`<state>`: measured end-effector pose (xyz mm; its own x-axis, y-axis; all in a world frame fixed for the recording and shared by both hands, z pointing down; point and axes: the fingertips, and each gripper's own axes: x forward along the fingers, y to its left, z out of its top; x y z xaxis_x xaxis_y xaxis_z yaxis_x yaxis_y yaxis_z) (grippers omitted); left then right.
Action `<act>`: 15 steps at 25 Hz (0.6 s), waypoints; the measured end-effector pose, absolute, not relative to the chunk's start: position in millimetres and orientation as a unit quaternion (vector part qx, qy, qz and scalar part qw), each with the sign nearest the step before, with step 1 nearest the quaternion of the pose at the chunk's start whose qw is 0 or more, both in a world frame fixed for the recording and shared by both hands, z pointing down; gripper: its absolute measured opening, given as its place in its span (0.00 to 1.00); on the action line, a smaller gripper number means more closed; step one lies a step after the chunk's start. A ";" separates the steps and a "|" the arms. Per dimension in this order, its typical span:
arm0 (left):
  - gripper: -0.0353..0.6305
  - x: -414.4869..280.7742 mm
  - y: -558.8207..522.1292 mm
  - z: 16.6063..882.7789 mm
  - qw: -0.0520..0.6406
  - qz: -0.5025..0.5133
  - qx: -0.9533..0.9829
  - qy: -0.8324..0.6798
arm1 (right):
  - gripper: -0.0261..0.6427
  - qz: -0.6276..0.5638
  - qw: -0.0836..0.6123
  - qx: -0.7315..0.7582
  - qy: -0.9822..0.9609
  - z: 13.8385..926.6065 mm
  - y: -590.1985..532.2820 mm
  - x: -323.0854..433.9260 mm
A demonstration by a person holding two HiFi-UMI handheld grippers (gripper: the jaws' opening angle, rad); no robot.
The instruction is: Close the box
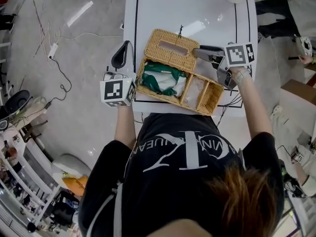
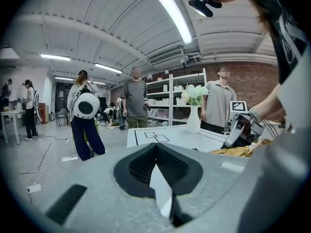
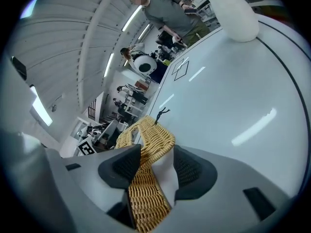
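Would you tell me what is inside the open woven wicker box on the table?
In the woven wicker box, the large compartment holds a crumpled green-and-white bundle; the middle one, something pale and translucent; the end one looks empty. Anything beneath the bundle is covered.

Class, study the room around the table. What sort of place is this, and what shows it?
Probably an indoor lab or workshop: open shelving, a white table marked with black lines, and cables trailing on the floor.

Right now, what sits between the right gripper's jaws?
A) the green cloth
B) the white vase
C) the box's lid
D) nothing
C: the right gripper view shows the woven lid running between the jaws of the right gripper.
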<state>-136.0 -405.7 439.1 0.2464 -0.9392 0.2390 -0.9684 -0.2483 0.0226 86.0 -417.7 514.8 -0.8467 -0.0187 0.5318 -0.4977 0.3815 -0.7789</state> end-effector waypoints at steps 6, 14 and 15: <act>0.07 -139.5 -402.3 434.9 0.081 0.081 0.786 -0.607 | 0.32 0.499 0.224 0.185 -0.816 504.4 -423.0 89.5; 0.07 -146.2 -393.7 428.8 0.075 0.075 0.791 -0.602 | 0.25 0.464 0.212 0.226 -0.830 488.4 -428.8 92.7; 0.07 -147.0 -392.0 427.5 0.073 0.075 0.792 -0.602 | 0.24 0.461 0.210 0.230 -0.831 486.0 -428.9 93.3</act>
